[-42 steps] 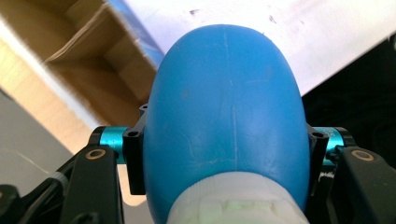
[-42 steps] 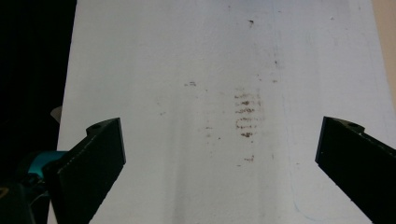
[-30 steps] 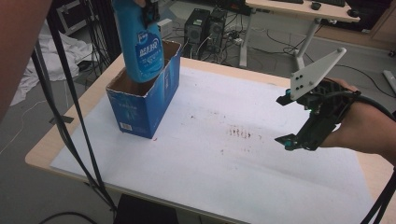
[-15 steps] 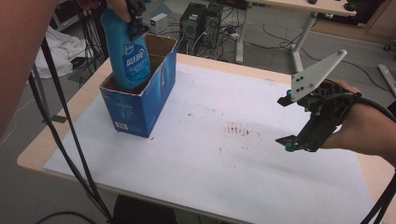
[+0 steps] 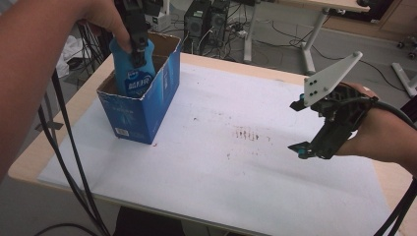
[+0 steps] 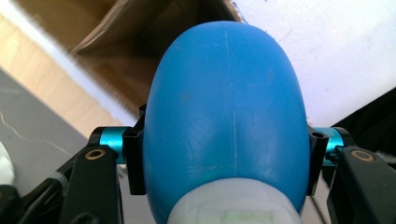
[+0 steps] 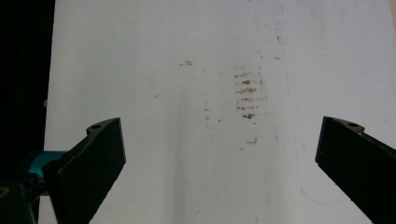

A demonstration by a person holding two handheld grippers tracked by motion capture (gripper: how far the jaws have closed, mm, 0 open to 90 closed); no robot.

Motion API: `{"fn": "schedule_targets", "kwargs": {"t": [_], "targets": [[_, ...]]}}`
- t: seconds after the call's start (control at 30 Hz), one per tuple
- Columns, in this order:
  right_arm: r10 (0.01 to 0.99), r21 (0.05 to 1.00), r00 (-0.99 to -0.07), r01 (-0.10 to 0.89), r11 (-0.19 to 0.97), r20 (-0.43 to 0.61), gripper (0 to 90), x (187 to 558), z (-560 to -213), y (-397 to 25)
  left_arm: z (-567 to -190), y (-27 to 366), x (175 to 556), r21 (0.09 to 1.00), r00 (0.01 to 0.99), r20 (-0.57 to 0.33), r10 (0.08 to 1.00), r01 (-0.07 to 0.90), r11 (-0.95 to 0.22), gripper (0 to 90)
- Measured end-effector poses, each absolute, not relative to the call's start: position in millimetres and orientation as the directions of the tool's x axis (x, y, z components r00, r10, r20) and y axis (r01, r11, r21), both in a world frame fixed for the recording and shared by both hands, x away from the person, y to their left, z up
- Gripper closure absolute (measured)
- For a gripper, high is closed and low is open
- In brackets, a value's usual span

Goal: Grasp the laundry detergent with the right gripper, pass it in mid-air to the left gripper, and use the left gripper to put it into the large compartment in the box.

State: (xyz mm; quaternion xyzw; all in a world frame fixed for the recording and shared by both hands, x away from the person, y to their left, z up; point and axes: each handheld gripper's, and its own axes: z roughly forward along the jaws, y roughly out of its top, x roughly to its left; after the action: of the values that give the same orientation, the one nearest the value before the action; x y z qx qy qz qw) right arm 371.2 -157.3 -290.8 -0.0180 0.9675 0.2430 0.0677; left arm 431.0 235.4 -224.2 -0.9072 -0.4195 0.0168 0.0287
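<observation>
A blue plastic bottle (image 5: 134,76) with a white label stands upright, its lower part inside an open blue cardboard box (image 5: 142,110) at the table's left. My left gripper (image 5: 135,37) is shut on the bottle's upper part, coming down from above. In the left gripper view the jaws press both sides of the rounded blue bottle (image 6: 224,107), with the box's brown inside (image 6: 116,32) beyond it. My right gripper (image 5: 296,128) hovers over the right side of the table, open and holding nothing; its jaws stand wide apart (image 7: 219,154) above the white sheet.
A white sheet (image 5: 221,187) covers most of the wooden table (image 5: 44,157) and carries brown smudges (image 5: 248,133) near its middle. Black cables (image 5: 74,162) hang past the table's left front corner. Computer cases and desk legs stand on the floor behind.
The left gripper has lowered the bottle deeper into the box. The right gripper has stayed where it was, still open.
</observation>
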Motion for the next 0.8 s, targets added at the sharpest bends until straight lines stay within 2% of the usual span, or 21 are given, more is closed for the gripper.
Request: {"fn": "schedule_targets", "kwargs": {"t": [0.27, 0.67, 0.8], "targets": [[0.006, 0.466, -0.991, -0.058, 0.883, -0.136, 0.9, 371, -293, -158, -249, 237, 435, -0.084, 0.677, -0.026, 0.735, 0.731, -0.677, 38.2], [0.01, 0.453, -0.991, -0.051, 0.89, -0.132, 0.8, 371, -297, -157, -278, 245, 437, -0.056, 0.778, -0.005, 0.628, 0.627, -0.777, 38.2], [0.009, 0.449, -0.992, -0.051, 0.892, -0.13, 0.8, 371, -298, -156, -288, 248, 438, -0.048, 0.795, -0.025, 0.606, 0.604, -0.795, 38.2]]}}
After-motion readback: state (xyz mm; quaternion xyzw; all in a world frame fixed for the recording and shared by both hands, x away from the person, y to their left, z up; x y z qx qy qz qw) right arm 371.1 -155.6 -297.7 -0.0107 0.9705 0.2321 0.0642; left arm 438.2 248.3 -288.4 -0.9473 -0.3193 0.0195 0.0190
